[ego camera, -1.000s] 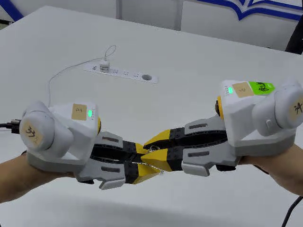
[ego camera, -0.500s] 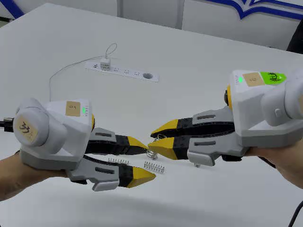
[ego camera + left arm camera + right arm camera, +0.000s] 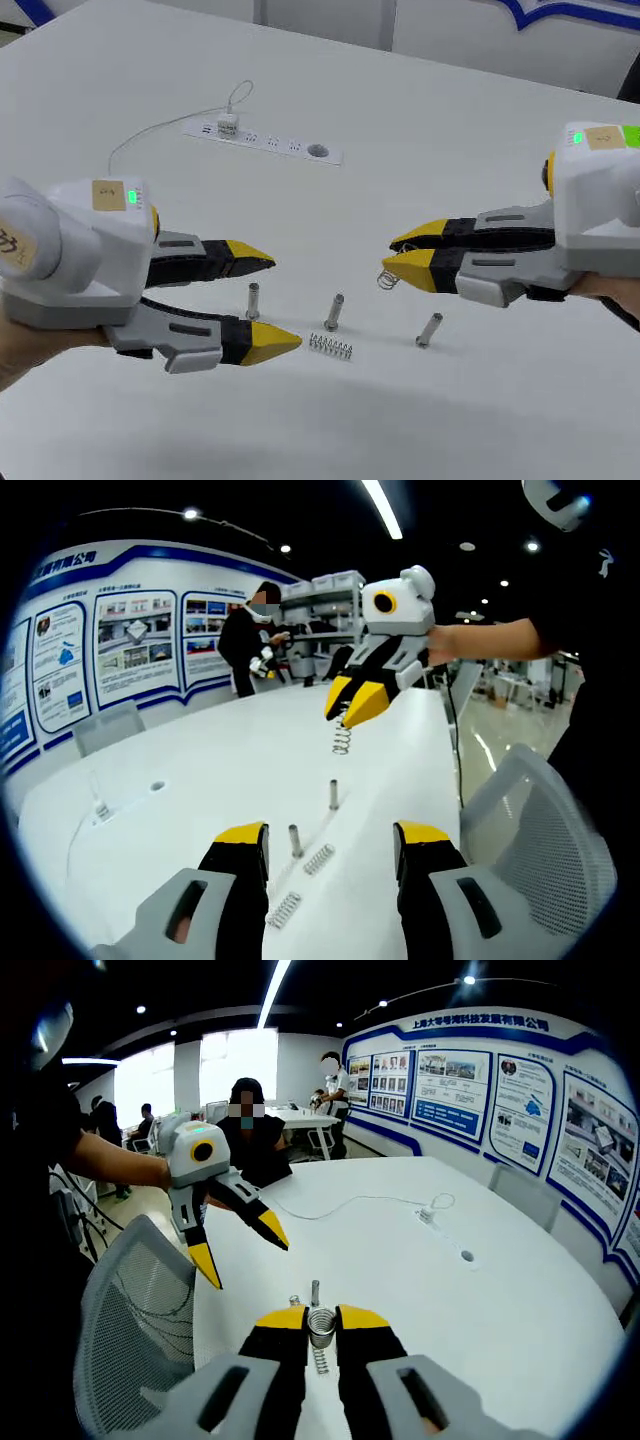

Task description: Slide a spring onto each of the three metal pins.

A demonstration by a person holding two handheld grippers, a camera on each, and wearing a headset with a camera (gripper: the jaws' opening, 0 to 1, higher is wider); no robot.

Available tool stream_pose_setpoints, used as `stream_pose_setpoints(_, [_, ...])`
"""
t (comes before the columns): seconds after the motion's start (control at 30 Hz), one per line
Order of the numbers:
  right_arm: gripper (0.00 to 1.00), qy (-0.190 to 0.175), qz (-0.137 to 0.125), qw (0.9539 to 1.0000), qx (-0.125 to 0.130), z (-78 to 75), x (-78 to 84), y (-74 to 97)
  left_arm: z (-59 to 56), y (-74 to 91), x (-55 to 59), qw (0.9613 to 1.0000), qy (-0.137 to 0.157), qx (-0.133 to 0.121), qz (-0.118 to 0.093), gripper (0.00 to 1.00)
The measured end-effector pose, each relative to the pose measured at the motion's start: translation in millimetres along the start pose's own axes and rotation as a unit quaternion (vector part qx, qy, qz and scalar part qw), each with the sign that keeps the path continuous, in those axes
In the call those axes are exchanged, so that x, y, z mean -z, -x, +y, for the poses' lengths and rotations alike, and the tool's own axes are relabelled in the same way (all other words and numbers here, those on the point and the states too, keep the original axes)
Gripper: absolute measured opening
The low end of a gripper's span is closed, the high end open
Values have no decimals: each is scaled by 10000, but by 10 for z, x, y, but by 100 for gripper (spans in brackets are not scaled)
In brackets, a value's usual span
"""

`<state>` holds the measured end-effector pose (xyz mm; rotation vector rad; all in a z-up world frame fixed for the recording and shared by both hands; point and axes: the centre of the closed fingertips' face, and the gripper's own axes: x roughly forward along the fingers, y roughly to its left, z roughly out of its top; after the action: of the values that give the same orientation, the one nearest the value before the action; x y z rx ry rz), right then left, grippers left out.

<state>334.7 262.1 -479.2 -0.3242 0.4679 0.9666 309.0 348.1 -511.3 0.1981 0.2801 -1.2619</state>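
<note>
Spring point(image 3: 386, 278) dangles pinched at the very tip of right gripper point(image 3: 390, 256).

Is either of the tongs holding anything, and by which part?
The right tongs pinch a spring by one end, the rest hanging free. The open left tongs hold nothing.

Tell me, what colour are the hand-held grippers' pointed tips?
Yellow on the left hand-held gripper and right hand-held gripper; clearest in head view.
</note>
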Motion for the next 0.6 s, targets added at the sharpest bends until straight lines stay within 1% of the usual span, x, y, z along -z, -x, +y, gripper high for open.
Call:
stream_pose_setpoints(0.17, [11, -220, 47, 9995, 243, -213, 96, 41, 111, 80, 14, 9998, 52, -171, -5, 53])
stream_pose_setpoints(0.33, [11, -384, 155, 9982, 431, -364, 237, 53, 166, 138, 39, 9995, 55, -297, -16, 52])
stream_pose_setpoints(0.4, [11, -482, 185, 9972, 536, -420, 296, 57, 187, 160, 39, 9993, 41, -361, -35, 52])
stream_pose_setpoints(0.47, [11, -504, 165, 9964, 658, -476, 324, 69, 201, 176, 38, 9992, 69, -384, -53, 51])
stream_pose_setpoints(0.53, [11, -688, 118, 9947, 748, -518, 344, 80, 214, 190, 36, 9991, 83, -409, -75, 51])
stream_pose_setpoints(0.57, [11, -844, 98, 9932, 799, -544, 363, 84, 226, 194, 40, 9990, 96, -429, -73, 50])
stream_pose_setpoints(0.6, [11, -864, 118, 9929, 804, -557, 385, 86, 232, 197, 44, 9990, 90, -442, -71, 50])
